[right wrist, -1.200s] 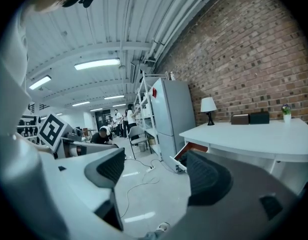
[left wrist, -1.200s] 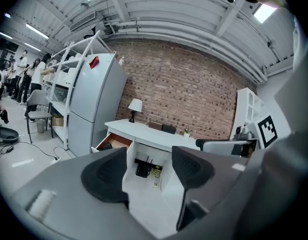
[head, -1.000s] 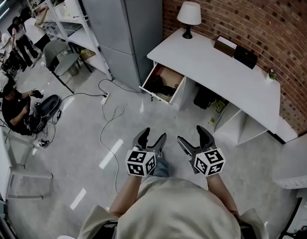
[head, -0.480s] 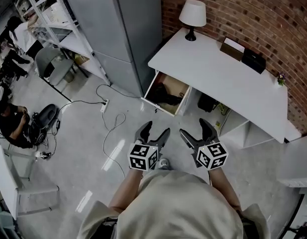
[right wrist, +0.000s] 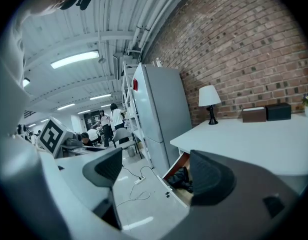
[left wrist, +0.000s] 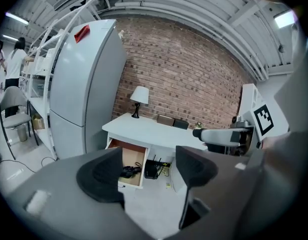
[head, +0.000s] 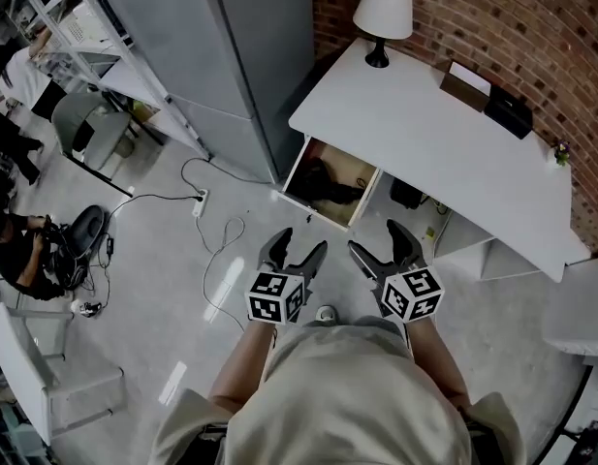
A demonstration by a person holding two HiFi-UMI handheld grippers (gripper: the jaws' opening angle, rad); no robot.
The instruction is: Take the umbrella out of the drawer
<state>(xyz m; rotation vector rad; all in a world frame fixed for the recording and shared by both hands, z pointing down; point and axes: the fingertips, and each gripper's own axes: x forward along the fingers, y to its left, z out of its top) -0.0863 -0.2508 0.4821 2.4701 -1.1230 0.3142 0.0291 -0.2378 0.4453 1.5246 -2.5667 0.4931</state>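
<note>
A white desk (head: 444, 153) stands against the brick wall with its wooden drawer (head: 349, 167) pulled open. A black umbrella (head: 323, 178) lies inside the drawer, and it also shows in the left gripper view as the umbrella (left wrist: 128, 171) and in the right gripper view as the umbrella (right wrist: 182, 178). My left gripper (head: 299, 245) is open and empty, its jaws having just spread a little wider. My right gripper (head: 379, 242) is open and empty beside it. Both hang over the floor, a short way in front of the drawer and pointing at it.
A grey fridge (head: 231, 56) stands left of the desk. On the desk are a lamp (head: 382, 17) and two boxes (head: 487, 95). A power strip with its cable (head: 206, 211) lies on the floor at left. Shelving, a chair (head: 80, 124) and people are far left.
Both grippers have moved forward together toward the desk, and the open drawer now sits nearer and larger in view. The left jaws stand slightly wider.
</note>
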